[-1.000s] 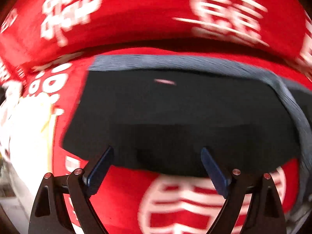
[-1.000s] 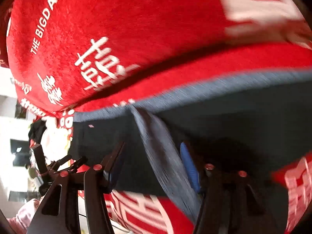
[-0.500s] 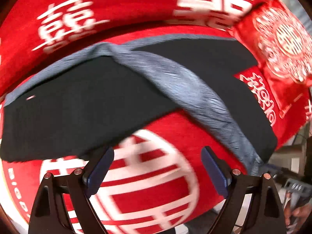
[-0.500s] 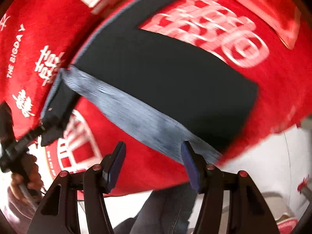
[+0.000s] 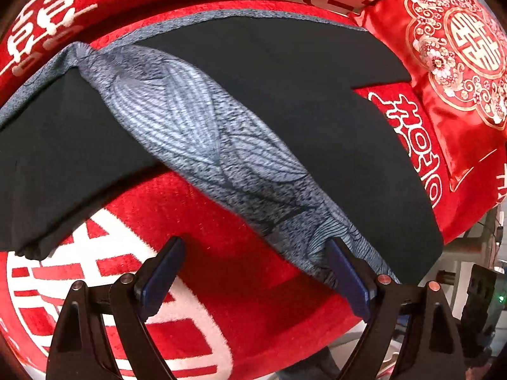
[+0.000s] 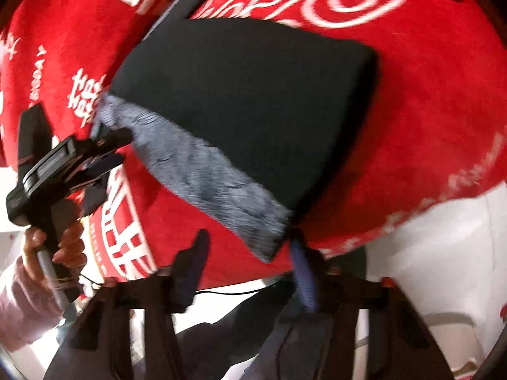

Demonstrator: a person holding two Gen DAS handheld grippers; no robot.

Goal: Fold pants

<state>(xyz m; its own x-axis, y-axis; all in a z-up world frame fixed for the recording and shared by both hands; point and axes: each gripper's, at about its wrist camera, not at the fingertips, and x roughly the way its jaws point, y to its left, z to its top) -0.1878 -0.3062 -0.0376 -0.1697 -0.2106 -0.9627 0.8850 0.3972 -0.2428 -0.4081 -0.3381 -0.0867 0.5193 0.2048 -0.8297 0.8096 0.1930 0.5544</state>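
Observation:
Black pants (image 5: pixel 285 79) with a grey patterned side band (image 5: pixel 196 126) lie spread on a red blanket (image 5: pixel 228 288). My left gripper (image 5: pixel 255 247) hangs open over the blanket at the band's near edge, its right finger (image 5: pixel 345 272) against the band, nothing between the pads. In the right wrist view the pants (image 6: pixel 253 95) end in a corner of the grey band (image 6: pixel 209 174). My right gripper (image 6: pixel 248 240) is just below that corner, jaws closing, the corner tip between the fingers but not pinched. The left gripper (image 6: pixel 122 147) shows at the band's far end.
A red satin cushion (image 5: pixel 459 47) with gold embroidery leans at the right of the pants. The blanket (image 6: pixel 412 95) drops off at its front edge to a white surface (image 6: pixel 443 253). A hand (image 6: pixel 63 247) holds the left gripper's handle; dark trouser legs (image 6: pixel 253 332) stand below.
Both views have swept along the pants from one leg to the grey band's near end. My right gripper has come down to the band's corner. The left jaws stay wide.

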